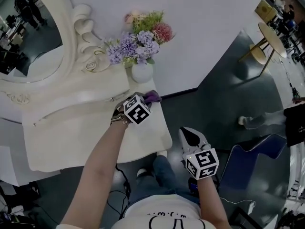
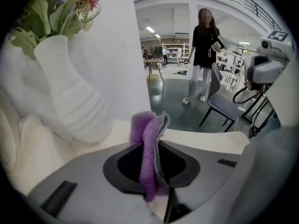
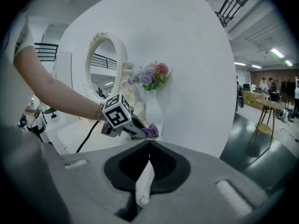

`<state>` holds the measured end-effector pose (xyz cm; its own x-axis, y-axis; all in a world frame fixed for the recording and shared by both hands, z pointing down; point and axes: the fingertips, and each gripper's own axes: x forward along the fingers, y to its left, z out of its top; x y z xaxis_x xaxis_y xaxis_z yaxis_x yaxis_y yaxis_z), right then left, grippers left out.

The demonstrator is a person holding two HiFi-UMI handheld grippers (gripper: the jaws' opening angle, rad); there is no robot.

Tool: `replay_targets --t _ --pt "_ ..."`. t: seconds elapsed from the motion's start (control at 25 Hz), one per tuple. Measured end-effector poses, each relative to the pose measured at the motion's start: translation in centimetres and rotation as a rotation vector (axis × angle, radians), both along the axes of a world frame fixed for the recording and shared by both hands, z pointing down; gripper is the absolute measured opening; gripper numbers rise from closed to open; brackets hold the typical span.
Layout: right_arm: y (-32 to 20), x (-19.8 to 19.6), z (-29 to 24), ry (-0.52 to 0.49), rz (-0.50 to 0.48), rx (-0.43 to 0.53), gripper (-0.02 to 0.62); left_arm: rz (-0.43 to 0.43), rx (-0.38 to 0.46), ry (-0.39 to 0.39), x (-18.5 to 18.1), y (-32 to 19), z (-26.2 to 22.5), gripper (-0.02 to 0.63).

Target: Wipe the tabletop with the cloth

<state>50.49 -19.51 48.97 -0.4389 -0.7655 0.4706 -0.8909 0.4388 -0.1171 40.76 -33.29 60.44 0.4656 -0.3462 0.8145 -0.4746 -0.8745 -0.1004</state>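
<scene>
A purple cloth (image 1: 153,97) hangs pinched in my left gripper (image 1: 148,100), which is shut on it. It is held just over the right rear corner of the white tabletop (image 1: 86,132), beside the white vase (image 1: 142,72). In the left gripper view the cloth (image 2: 145,125) stands folded between the jaws, with the vase (image 2: 70,97) to the left and the table edge (image 2: 205,141) ahead. My right gripper (image 1: 186,132) is shut and holds nothing; it hovers off the table's right side, above the floor. The right gripper view shows the left gripper (image 3: 140,130) and the cloth (image 3: 151,131).
An ornate white mirror (image 1: 33,32) stands at the back left, and flowers (image 1: 138,37) fill the vase. A blue chair (image 1: 257,161) is at my right, a round table (image 1: 271,32) farther off. A person (image 2: 203,55) stands beyond a chair (image 2: 224,104).
</scene>
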Motion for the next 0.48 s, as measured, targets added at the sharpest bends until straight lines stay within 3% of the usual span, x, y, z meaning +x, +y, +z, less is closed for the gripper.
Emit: replay_targets --t 0.48 --pt "4.7 -2.1 -1.5 -0.003 0.05 0.038 0.002 0.202 -0.254 0.093 2.0 12.1 -0.8 0.075"
